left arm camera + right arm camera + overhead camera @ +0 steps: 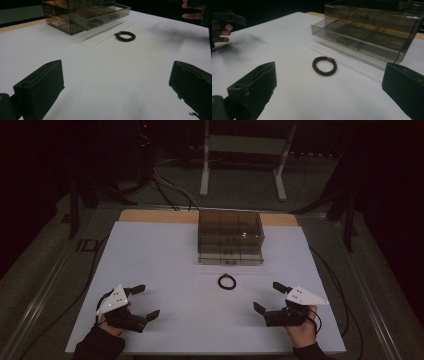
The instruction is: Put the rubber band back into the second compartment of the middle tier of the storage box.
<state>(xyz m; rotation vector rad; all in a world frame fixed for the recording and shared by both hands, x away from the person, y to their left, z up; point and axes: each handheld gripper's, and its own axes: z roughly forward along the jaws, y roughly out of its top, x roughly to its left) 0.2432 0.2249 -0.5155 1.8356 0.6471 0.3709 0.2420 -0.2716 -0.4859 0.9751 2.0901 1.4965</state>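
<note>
A dark braided ring (pixel 227 281) lies flat on the white table (pixel 165 260), just in front of a smoked clear drawer box (pixel 230 232). The box's bottom drawer (pixel 352 37) is pulled out a little, and its compartments look empty. My left gripper (pixel 147 301) rests low near the front left, open, with nothing between its fingers. My right gripper (pixel 268 297) rests near the front right, open and empty too. The ring (pixel 324 66) lies ahead of the right gripper (pixel 328 87), and the ring (pixel 125 36) sits farther off from the left gripper (pixel 117 75).
A wooden strip (pixel 150 215) edges the table's far side beside the box. White stand legs (pixel 242 165) and cables (pixel 170 190) lie on the dark floor beyond. The other hand (pixel 220 28) shows at the left in the right gripper view.
</note>
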